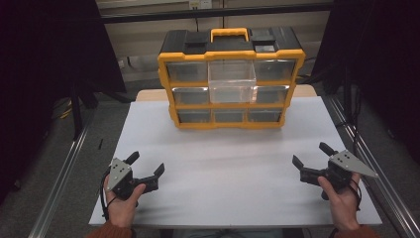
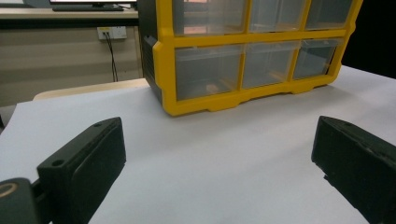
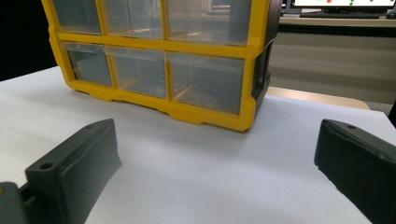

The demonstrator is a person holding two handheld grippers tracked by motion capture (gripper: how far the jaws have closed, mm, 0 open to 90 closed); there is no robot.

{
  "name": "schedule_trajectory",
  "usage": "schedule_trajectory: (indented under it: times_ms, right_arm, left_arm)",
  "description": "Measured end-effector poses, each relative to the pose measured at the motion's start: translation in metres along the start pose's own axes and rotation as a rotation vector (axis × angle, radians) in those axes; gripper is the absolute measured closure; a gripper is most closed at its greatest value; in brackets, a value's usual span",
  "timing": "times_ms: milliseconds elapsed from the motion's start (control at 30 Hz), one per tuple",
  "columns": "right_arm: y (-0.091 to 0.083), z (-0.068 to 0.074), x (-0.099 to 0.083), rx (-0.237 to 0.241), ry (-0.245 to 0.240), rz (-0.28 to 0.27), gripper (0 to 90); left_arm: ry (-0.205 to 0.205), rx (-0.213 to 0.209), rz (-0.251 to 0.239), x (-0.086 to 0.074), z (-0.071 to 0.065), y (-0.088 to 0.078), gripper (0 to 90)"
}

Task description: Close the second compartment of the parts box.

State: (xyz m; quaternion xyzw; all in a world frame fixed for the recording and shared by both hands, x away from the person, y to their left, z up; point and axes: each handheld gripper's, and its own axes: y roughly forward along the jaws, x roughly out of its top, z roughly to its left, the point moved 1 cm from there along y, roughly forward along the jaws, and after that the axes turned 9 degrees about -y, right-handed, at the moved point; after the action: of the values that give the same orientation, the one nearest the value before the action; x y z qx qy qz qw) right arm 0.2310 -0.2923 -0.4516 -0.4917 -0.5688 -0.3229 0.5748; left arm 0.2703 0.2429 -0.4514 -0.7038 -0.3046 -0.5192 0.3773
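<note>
Left tool (image 1: 146, 165) agape, right tool (image 1: 311, 154) agape

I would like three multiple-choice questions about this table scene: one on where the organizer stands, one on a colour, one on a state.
1. Where does the drawer organizer stand on the white table top?
A. at the far edge, in the middle
B. at the near left corner
C. between the two hands

2. What colour is the organizer's frame?
A. red
B. yellow
C. green

3. How is the top middle drawer?
A. missing
B. flush with the others
C. pulled out

Key: 1 A, it stands far beyond the left gripper and right gripper; 2 B, yellow bars edge every drawer; 3 C, its clear front juts forward of its neighbours.
</note>
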Motion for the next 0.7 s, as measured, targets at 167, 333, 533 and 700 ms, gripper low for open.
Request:
schedule_trajectory:
  times_ms: [167,333,533,700]
  right_arm:
    - [0.0,0.0,-0.001,0.011,-0.006,-0.003,0.0]
    - [0.003,0.002,-0.001,0.052,-0.016,0.008,0.0]
    - [0.005,0.007,0.0,0.089,-0.02,0.011,0.1]
    - [0.003,0.016,0.004,0.13,-0.024,-0.005,0.3]
  left_arm:
    - [-0.014,0.006,0.006,-0.001,0.0,0.001,3.3]
    - [-0.022,0.009,0.011,-0.001,0.0,0.002,3.4]
    - [-0.029,-0.011,0.007,-0.001,-0.003,0.001,4.0]
    - [-0.022,-0.013,-0.003,-0.001,-0.004,0.0,4.0]
